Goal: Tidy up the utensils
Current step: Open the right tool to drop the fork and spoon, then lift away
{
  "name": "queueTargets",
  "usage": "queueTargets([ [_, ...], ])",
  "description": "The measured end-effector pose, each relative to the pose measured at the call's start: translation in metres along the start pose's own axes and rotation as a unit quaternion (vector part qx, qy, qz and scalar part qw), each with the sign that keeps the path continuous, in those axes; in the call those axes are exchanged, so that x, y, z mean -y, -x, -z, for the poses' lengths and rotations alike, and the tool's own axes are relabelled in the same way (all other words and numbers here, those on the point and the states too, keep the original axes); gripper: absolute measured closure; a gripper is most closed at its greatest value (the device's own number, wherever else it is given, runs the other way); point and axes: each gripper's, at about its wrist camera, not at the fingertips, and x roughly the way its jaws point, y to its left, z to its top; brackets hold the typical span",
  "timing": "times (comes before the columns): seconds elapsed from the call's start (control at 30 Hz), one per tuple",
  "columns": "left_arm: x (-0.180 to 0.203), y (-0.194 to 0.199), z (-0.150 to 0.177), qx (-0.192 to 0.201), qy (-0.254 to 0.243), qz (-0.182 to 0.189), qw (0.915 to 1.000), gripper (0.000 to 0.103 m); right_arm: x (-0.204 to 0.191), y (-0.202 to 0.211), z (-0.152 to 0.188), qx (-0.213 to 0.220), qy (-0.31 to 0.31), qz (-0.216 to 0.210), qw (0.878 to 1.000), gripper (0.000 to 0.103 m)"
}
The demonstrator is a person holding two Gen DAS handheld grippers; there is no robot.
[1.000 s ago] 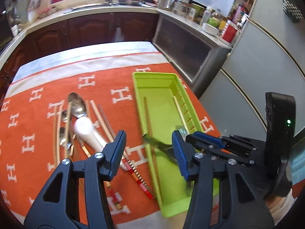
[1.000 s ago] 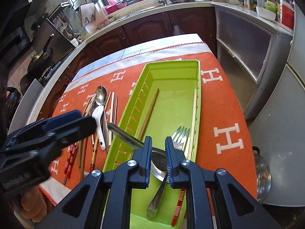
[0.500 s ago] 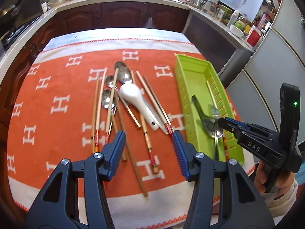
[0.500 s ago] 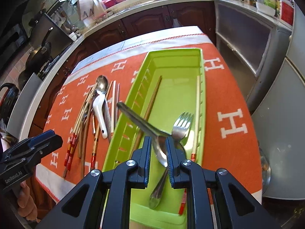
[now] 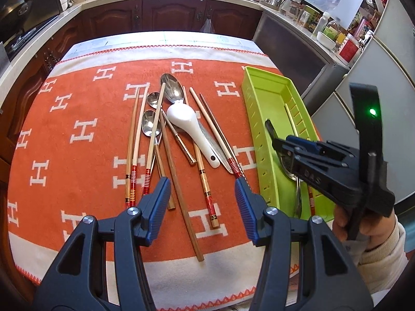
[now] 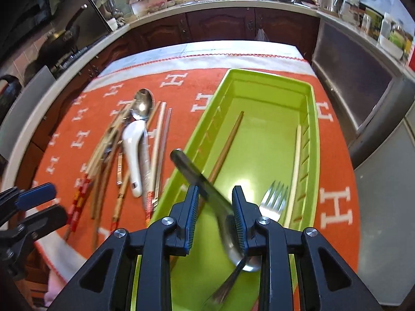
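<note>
Left of the green tray [image 6: 315, 119], three metal spoons and one white ceramic spoon [image 5: 193, 131] lie among chopsticks. The right tool [image 6: 215, 219] has just been loosening around a steel spoon [image 6: 207, 189] tilted over the tray. The left tool [image 5: 202, 203] hangs released.

Left tongs [image 5: 202, 202] gaping empty, right tongs [image 6: 215, 220] just opening

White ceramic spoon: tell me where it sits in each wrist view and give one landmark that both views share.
Left wrist view: the white spoon lies near the picture's middle, among the loose chopsticks on the orange cloth, left of the green tray.
Right wrist view: the same spoon lies left of centre, slightly blurred, again left of the tray.
Shared landmark: the green tray.
</note>
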Motion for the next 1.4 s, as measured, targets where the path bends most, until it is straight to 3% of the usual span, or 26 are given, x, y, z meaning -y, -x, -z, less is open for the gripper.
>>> queueTargets([
  [0.2,-0.005,-0.008,-0.001,-0.007,0.007,0.003,0.9999,0.055,0.018,-0.023,-0.016,-0.022,-0.042,0.02,0.999,0.076],
  [0.43,-0.014,-0.015,-0.004,-0.012,0.019,0.003,0.9998,0.055,0.023,-0.022,-0.019,-0.016,-0.048,0.016,0.999,0.076],
  [1.4,-0.049,0.019,0.002,0.022,0.054,-0.002,0.9983,0.055,0.008,0.096,-0.021,0.052,-0.059,-0.013,0.997,0.076],
])
